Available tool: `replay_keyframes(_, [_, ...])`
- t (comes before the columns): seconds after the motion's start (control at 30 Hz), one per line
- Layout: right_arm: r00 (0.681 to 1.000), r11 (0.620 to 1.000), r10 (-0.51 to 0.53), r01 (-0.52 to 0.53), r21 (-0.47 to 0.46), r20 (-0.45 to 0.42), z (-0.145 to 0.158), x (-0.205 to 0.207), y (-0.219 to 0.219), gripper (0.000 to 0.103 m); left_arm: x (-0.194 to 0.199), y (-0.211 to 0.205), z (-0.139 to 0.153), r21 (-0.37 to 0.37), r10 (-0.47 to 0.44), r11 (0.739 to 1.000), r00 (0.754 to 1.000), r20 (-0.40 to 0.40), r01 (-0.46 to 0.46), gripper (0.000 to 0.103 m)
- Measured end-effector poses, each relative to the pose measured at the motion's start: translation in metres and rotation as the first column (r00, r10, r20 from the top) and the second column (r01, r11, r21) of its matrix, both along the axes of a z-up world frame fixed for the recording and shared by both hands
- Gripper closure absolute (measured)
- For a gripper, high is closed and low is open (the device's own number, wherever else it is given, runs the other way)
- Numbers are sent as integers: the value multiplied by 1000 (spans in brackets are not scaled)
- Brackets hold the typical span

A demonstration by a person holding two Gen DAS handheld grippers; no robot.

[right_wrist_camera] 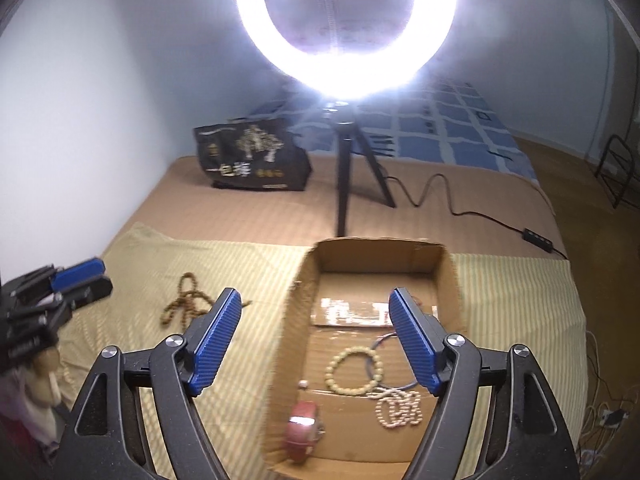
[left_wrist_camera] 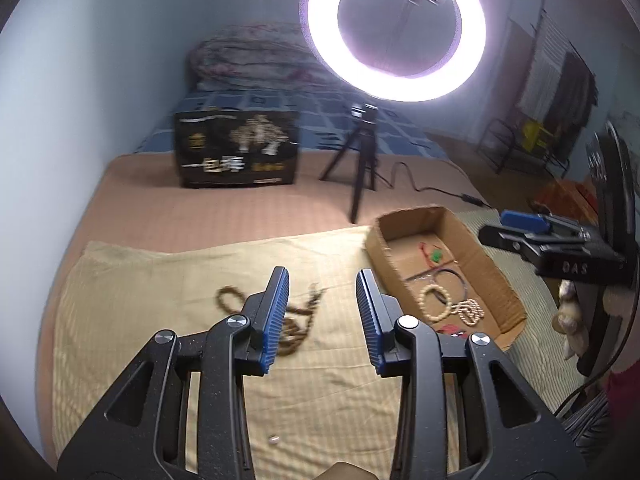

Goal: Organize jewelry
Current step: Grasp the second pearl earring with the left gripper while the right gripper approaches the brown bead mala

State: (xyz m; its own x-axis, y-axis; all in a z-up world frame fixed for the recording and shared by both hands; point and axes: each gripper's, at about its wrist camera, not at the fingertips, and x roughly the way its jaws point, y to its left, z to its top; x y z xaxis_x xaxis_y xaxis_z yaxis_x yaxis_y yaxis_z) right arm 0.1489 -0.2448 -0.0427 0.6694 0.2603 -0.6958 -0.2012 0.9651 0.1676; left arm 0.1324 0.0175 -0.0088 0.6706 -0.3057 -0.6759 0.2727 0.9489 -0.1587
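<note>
A brown bead necklace point(left_wrist_camera: 298, 320) lies tangled on the yellow cloth point(left_wrist_camera: 160, 300); my left gripper point(left_wrist_camera: 322, 284) is open and empty just above it. The necklace also shows in the right wrist view point(right_wrist_camera: 186, 300). A cardboard box point(right_wrist_camera: 450, 280) holds a cream bead bracelet point(right_wrist_camera: 354, 372), a pearl strand point(right_wrist_camera: 398, 408), a red watch point(right_wrist_camera: 304, 428) and a thin dark bangle point(right_wrist_camera: 380, 342). My right gripper point(right_wrist_camera: 316, 320) is open and empty over the box. The box also shows in the left wrist view point(left_wrist_camera: 492, 272), with the right gripper point(left_wrist_camera: 520, 228) beyond it.
A lit ring light on a black tripod point(right_wrist_camera: 344, 184) stands behind the box, its cable point(right_wrist_camera: 460, 208) running right. A black printed bag point(right_wrist_camera: 252, 156) sits at the back left. A small metal piece point(left_wrist_camera: 273, 439) lies on the cloth near me.
</note>
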Motion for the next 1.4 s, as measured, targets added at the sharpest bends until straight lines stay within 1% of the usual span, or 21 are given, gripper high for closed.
replay_keyframes(0.13, [999, 999, 47, -47, 3, -5, 0, -2, 21, 27, -7, 31, 0, -7, 43, 999, 999, -5, -43, 68])
replay_keyframes(0.27, [996, 996, 86, -86, 10, -3, -2, -2, 42, 27, -18, 53, -12, -4, 70, 998, 997, -23, -70, 68])
replay_keyframes(0.43, [991, 991, 130, -129, 20, -22, -11, 1, 64, 27, -31, 66, -32, 31, 62, 998, 996, -57, -60, 68])
replay_keyframes(0.57, [985, 986, 164, -161, 47, -60, -24, 12, 80, 27, -41, 71, -51, 47, 38, 998, 994, -103, -33, 68])
replay_keyframes(0.67, [979, 982, 185, -180, 62, -87, -33, 21, 93, 27, -44, 70, -63, 47, 13, 999, 992, -129, -7, 68])
replay_keyframes(0.8, [974, 977, 212, -209, 48, -80, -42, 30, 109, 27, -49, 61, -85, 52, -39, 997, 983, -180, 50, 68])
replay_keyframes(0.9, [970, 972, 234, -232, 26, -73, -49, 37, 122, 27, -53, 49, -102, 73, -85, 992, 973, -216, 102, 77])
replay_keyframes(1.0, [960, 963, 270, -270, -3, -70, -56, 44, 137, 27, -57, 38, -116, 105, -131, 982, 962, -240, 159, 78])
replay_keyframes(1.07, [954, 956, 290, -293, -26, -74, -62, 47, 146, 27, -58, 33, -124, 114, -155, 975, 954, -257, 190, 78])
replay_keyframes(1.13, [948, 949, 308, -312, -38, -83, -68, 50, 152, 27, -58, 29, -132, 122, -170, 970, 947, -274, 210, 81])
replay_keyframes(1.23, [937, 940, 332, -338, -42, -109, -80, 55, 160, 27, -57, 25, -142, 125, -184, 965, 936, -300, 230, 81])
replay_keyframes(1.33, [930, 935, 344, -351, -42, -130, -90, 59, 165, 27, -58, 23, -148, 138, -188, 961, 932, -310, 240, 82])
replay_keyframes(1.4, [926, 932, 351, -360, -45, -138, -95, 60, 168, 27, -58, 24, -152, 146, -184, 960, 930, -317, 239, 87])
